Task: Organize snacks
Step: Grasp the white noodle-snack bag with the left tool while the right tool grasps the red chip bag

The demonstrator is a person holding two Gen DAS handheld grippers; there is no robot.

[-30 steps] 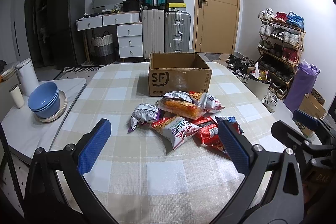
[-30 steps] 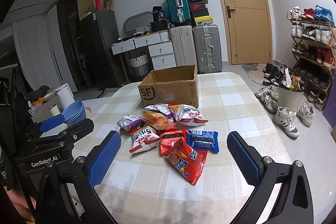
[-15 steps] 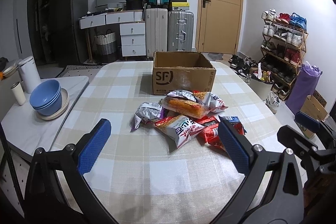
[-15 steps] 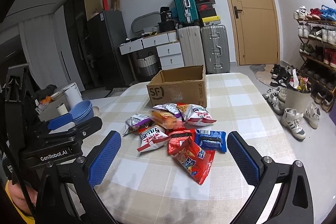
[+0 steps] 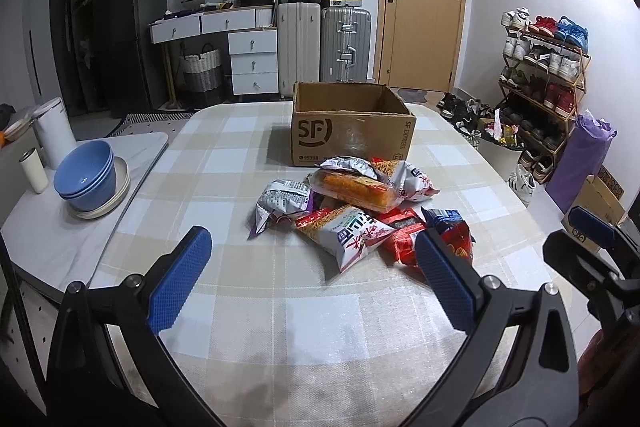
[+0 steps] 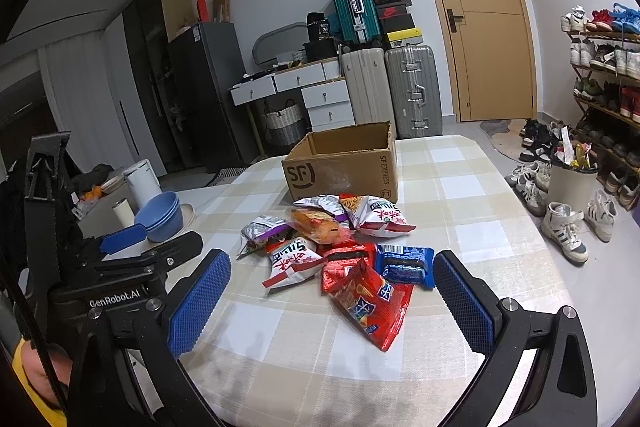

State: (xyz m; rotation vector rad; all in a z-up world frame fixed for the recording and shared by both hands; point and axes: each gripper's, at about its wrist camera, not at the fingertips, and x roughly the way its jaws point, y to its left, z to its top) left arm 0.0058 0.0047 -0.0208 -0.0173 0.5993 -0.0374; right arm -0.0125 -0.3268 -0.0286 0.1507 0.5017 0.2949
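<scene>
Since every packet lies loose on the checked tablecloth (image 5: 248, 311) and the open brown cardboard box (image 5: 352, 131) shows no snack over its rim, the job looks to be at its very start, in the approach. The left gripper (image 5: 312, 279) hangs with its blue pads spread wide and empty; the right gripper (image 6: 332, 299) is likewise wide and holds nothing. The heap of snack packets (image 5: 352, 207) sits at 12 o'clock from both tongs, just in front of the box, which stands beyond at 12 o'clock. In the right wrist view the long red crisp bag (image 6: 372, 307) lies nearest, with the blue biscuit pack (image 6: 406, 263) at its 1 o'clock. The next move probably calls for lowering one gripper over an outer packet, closing on a crimped edge, then carrying it over the box wall. The box floor is hidden, so whether it is empty I cannot tell; the lower packets are partly covered, their print unreadable
</scene>
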